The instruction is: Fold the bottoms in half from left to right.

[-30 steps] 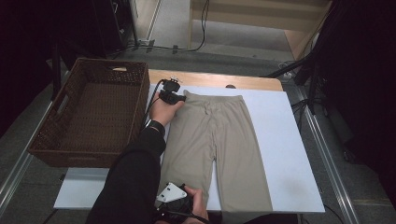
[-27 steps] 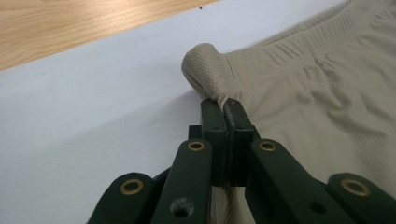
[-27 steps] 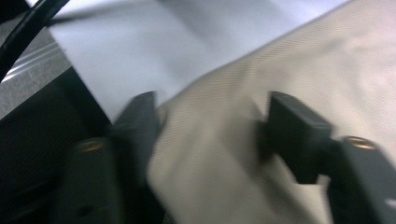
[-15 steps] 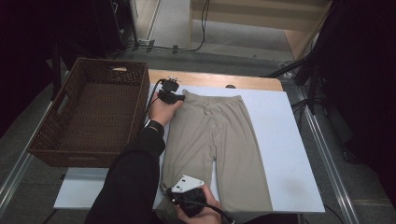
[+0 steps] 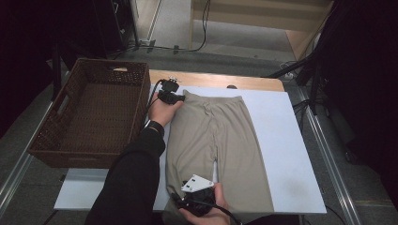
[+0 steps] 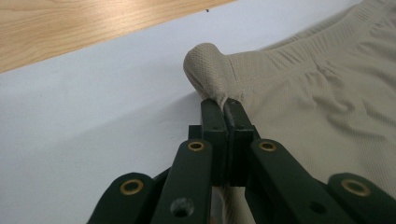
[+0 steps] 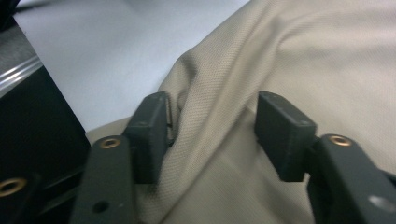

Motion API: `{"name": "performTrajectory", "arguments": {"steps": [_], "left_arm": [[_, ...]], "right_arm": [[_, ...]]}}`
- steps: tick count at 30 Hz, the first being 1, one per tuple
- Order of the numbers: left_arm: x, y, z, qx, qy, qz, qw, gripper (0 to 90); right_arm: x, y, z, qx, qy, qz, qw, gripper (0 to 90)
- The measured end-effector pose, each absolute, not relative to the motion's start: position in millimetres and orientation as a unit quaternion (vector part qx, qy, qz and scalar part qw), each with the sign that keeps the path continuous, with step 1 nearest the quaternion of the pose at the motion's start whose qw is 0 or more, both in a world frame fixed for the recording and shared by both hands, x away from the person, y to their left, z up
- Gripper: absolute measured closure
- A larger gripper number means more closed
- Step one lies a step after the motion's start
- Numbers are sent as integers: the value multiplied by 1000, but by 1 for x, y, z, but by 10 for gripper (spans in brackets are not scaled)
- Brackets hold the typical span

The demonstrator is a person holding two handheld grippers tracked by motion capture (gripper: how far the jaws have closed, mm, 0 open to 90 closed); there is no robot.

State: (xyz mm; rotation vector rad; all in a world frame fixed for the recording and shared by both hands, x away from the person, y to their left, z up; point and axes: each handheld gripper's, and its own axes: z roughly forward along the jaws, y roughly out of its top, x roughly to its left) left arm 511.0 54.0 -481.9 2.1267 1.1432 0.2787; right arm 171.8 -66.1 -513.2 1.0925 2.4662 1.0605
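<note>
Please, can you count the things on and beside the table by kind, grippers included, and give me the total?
Beige trousers: 1
Brown wicker basket: 1
White mat under the trousers: 1
Black grippers: 2, the left gripper shut on the waistband corner, the right gripper open around a fold of a trouser leg
Total: 5

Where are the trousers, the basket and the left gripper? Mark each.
trousers (image 5: 234,136), high view, right leg.
basket (image 5: 89,158), high view, near rim.
left gripper (image 6: 225,108), left gripper view, shut jaw tips pinching the waistband corner.
</note>
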Motion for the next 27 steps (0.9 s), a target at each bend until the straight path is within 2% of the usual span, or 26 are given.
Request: {"name": "performTrajectory", "arguments": {"steps": [2, 6, 10, 12, 16, 18, 27], "left_arm": [[511, 54, -482, 820, 441, 108, 348, 894], [511, 54, -483, 820, 441, 108, 347, 894], [511, 54, -483, 820, 441, 107, 349, 893], [512, 55, -483, 819, 441, 106, 350, 894], [511, 54, -482, 819, 443, 110, 349, 894], [511, 54, -481, 821, 444, 122, 339, 895], [511, 63, -472, 805, 476, 189, 300, 899]], "right_arm": [[171, -61, -513, 374, 845, 360, 125, 371], [169, -47, -514, 365, 850, 350, 145, 365], [167, -39, -513, 373, 846, 351, 151, 460], [168, -43, -512, 365, 852, 342, 153, 614], [170, -50, -510, 361, 856, 336, 156, 829], [171, -53, -510, 354, 858, 340, 152, 856], [169, -51, -502, 346, 841, 395, 130, 870]]}}
